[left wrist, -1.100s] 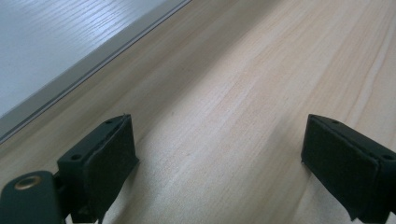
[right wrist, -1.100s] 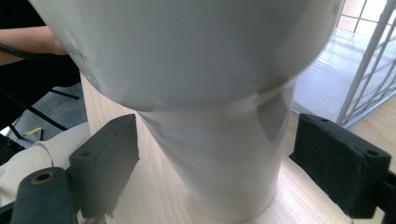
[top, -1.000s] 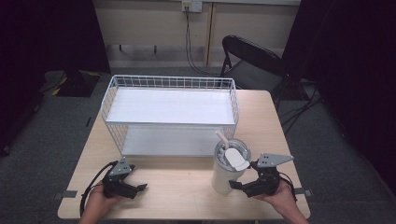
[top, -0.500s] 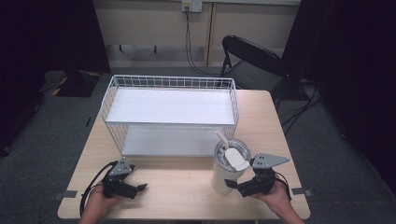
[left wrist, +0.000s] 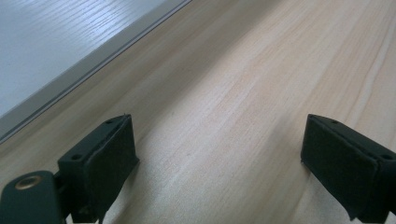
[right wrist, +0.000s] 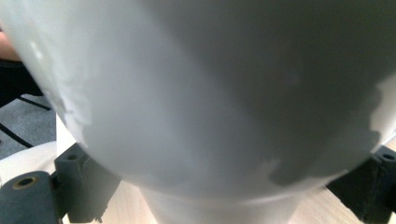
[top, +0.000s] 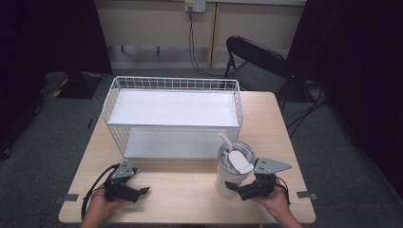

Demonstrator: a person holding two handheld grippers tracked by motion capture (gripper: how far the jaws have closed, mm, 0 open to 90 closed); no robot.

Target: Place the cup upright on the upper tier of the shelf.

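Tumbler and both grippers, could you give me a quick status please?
Left gripper open, low over bare table. Right gripper jaws straddling tumbler base, closure unclear. Tumbler upright before wire rack; nothing between.

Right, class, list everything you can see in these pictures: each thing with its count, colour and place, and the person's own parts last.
White lidded tumbler with straw: one, white, front right of the table, between the right tongs' jaws.
White two-tier wire rack: one, white, middle of the table, behind the tumbler.
Light wooden table: one, pale wood, under everything.
Black folding chair: one, black, on the floor beyond the table's far right corner.
Black cables: several, black, hanging from a wall socket behind.
Left tongs: one, black, front left, jaws open over bare wood.
Right tongs: one, black, front right, jaws either side of the tumbler's base; contact unclear.
Hands: two, at the near edge.
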